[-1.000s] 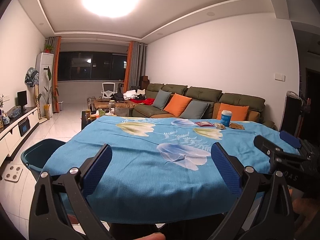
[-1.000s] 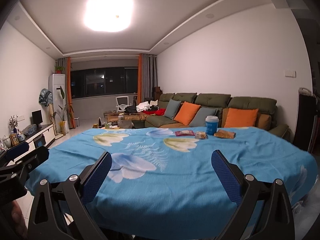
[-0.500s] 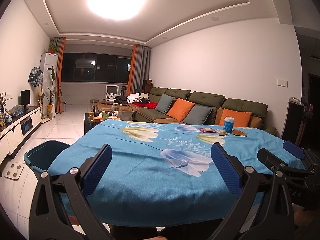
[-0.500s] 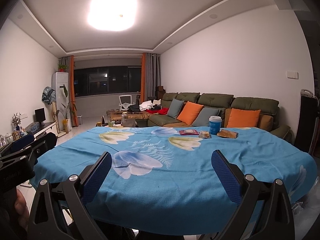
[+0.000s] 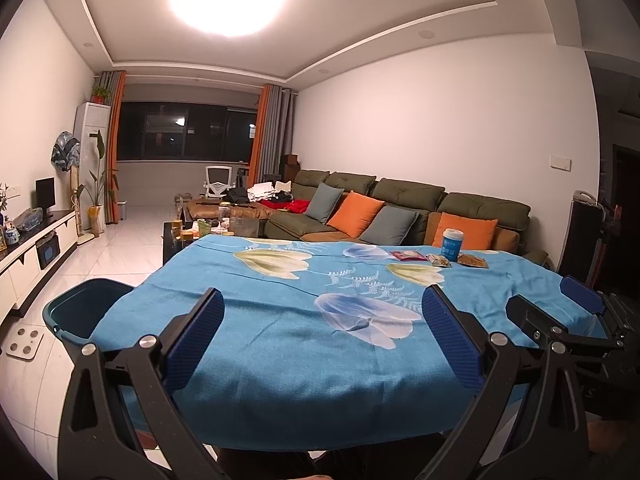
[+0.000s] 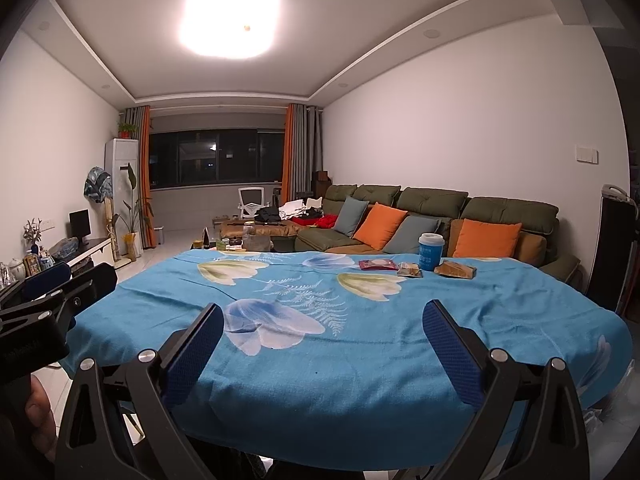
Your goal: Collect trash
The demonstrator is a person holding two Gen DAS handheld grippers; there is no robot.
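On the far right of the blue flowered tablecloth point(image 6: 360, 344) lie a blue paper cup point(image 6: 430, 252), a red wrapper point(image 6: 378, 265), a small snack packet point(image 6: 409, 270) and a brown wrapper point(image 6: 456, 269). They also show in the left wrist view: the cup point(image 5: 452, 244), red wrapper point(image 5: 408, 255), brown wrapper point(image 5: 473, 261). A dark teal bin point(image 5: 80, 312) stands on the floor at the table's left edge. My left gripper point(image 5: 322, 336) and right gripper point(image 6: 322, 338) are both open and empty, at the table's near edge, far from the trash.
A green sofa point(image 6: 440, 216) with orange and grey cushions runs behind the table. A low coffee table point(image 5: 208, 224) with clutter stands beyond. A TV cabinet point(image 5: 32, 240) lines the left wall. A white scale point(image 5: 24, 342) lies on the tiled floor.
Both cameras have tilted and lifted slightly, so the table sits lower in view. Both grippers stay open and empty. The trash has not moved.
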